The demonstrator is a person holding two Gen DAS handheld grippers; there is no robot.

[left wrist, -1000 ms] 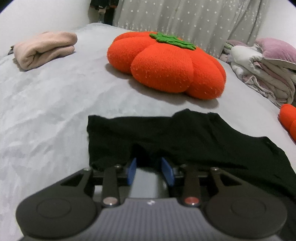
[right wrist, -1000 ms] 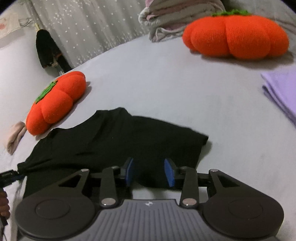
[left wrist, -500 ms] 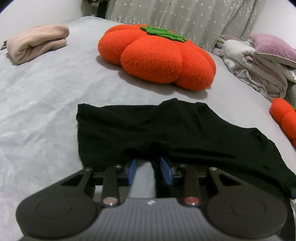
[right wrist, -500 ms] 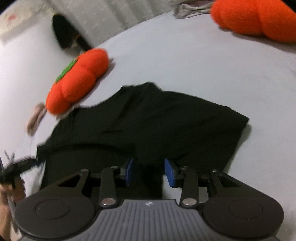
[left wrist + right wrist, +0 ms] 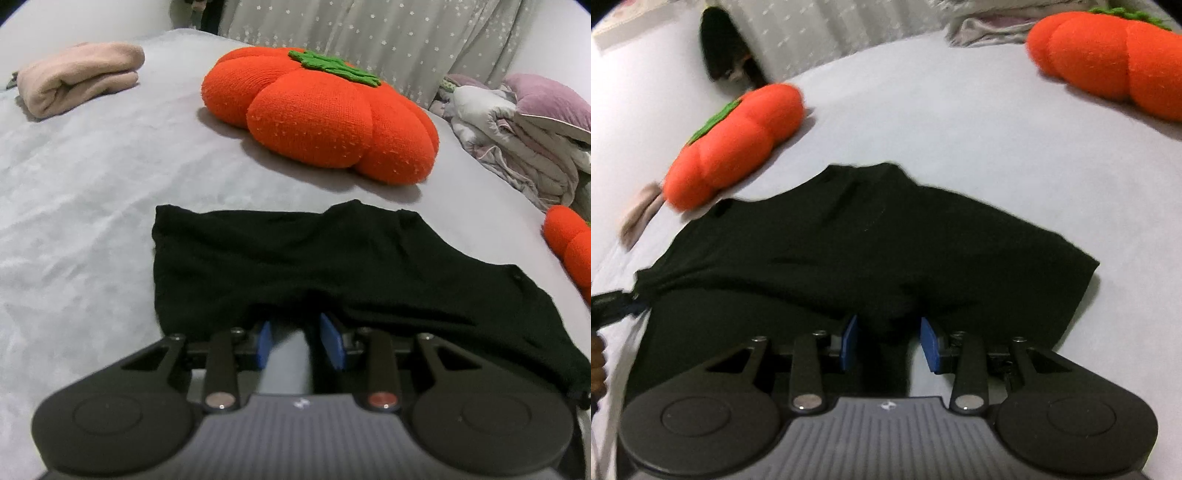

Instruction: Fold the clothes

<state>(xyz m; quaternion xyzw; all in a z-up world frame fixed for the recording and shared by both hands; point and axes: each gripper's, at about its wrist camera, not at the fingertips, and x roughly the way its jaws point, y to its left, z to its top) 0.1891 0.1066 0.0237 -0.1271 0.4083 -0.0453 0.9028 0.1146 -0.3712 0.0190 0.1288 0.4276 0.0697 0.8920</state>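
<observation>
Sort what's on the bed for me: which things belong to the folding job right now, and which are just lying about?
In the job:
black garment
left gripper
right gripper

Lying about:
big pumpkin cushion
second pumpkin cushion
folded pink garment
heap of bedding
bed sheet

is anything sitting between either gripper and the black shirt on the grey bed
Nothing visible. The left gripper and right gripper are both at the near hem of the black fabric shirt, with cloth between the blue pads.

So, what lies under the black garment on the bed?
The black garment lies flat on the grey bedsheet, which shows all around it. Whatever is directly beneath the cloth is covered.
</observation>
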